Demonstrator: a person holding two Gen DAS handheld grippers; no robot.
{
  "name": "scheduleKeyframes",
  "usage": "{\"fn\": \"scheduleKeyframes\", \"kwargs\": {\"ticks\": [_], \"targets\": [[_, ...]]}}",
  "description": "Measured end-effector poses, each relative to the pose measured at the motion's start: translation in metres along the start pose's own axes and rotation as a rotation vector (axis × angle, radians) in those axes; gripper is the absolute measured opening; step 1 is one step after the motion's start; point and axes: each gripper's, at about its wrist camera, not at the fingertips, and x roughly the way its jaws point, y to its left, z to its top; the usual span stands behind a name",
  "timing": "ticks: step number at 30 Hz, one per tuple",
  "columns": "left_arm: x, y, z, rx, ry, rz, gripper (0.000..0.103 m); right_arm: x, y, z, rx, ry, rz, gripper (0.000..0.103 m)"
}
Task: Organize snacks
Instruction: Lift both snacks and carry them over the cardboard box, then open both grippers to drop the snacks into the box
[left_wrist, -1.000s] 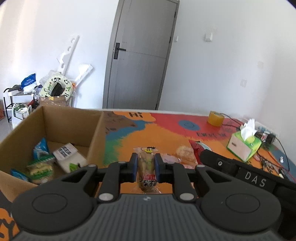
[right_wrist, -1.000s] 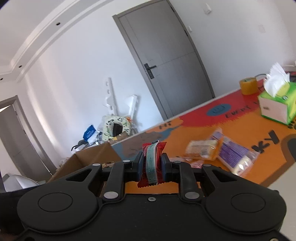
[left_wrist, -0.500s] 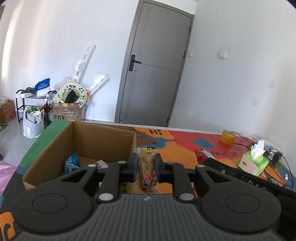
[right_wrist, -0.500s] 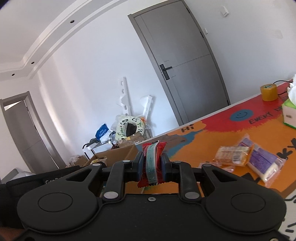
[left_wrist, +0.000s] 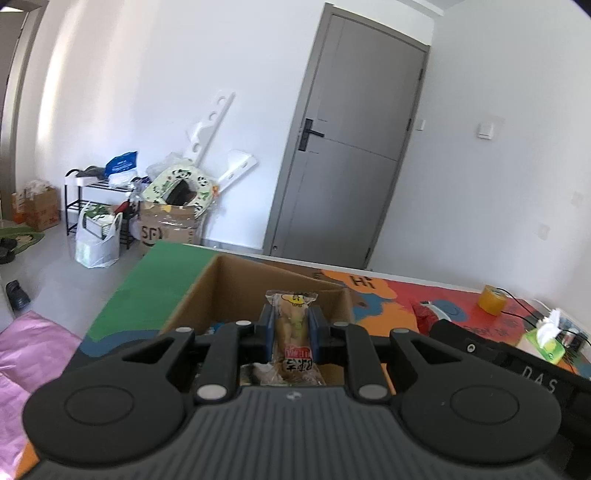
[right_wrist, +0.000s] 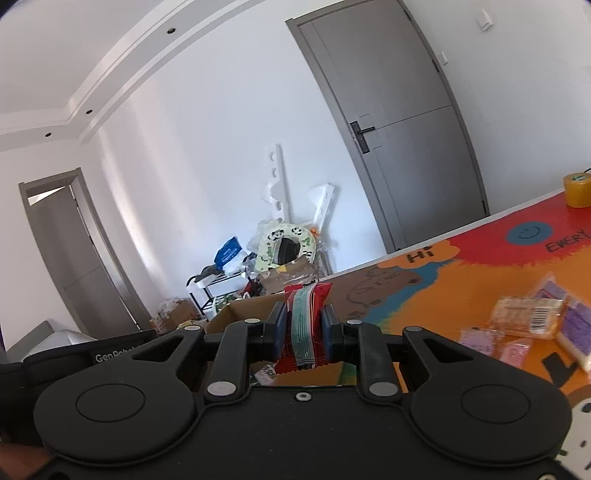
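Left gripper: jaws clenched on a clear-wrapped bun, held upright, red label low on the wrapper. It sits in front of the open box, roughly over its opening; exact height above the contents can't be told. A bit of blue packet shows inside the box, low left of the jaws, mostly hidden by the gripper body.

Right gripper: jaws clenched on a red packet with a green-white stripe down the middle, held upright, crimped bottom edge hanging below the pads. The box is just behind and left of it; only the near rim and a corner show. The left gripper's black body is at the left edge of this view.

Counter: bright orange/red/blue printed mat with "Hi" and a smiley. Loose snacks on the right: an orange-brown packet, a purple one touching it, and small pink ones just beside them, all blurred. Tape roll at the far edge. In the left view, a green tissue box is on the right, near cables.

Background: grey door, clutter and a rack against the wall.
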Motion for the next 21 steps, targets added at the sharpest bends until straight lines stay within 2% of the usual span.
{"fn": "scheduleKeyframes", "kwargs": {"ticks": [14,17,18,21], "targets": [[0.013,0.037,0.001,-0.058,0.031,0.007,0.018,0.031,0.034,-0.008,-0.030,0.083,0.035,0.022],[0.016,0.038,0.000,-0.061,0.044,0.008,0.018,0.034,0.035,-0.011,-0.010,0.106,0.025,0.028],[0.017,0.039,0.000,-0.061,0.048,0.010,0.018,0.032,0.035,-0.011,-0.008,0.102,0.019,0.034],[0.018,0.040,-0.002,-0.061,0.054,0.013,0.018,0.027,0.030,-0.010,0.001,0.097,0.003,0.037]]}}
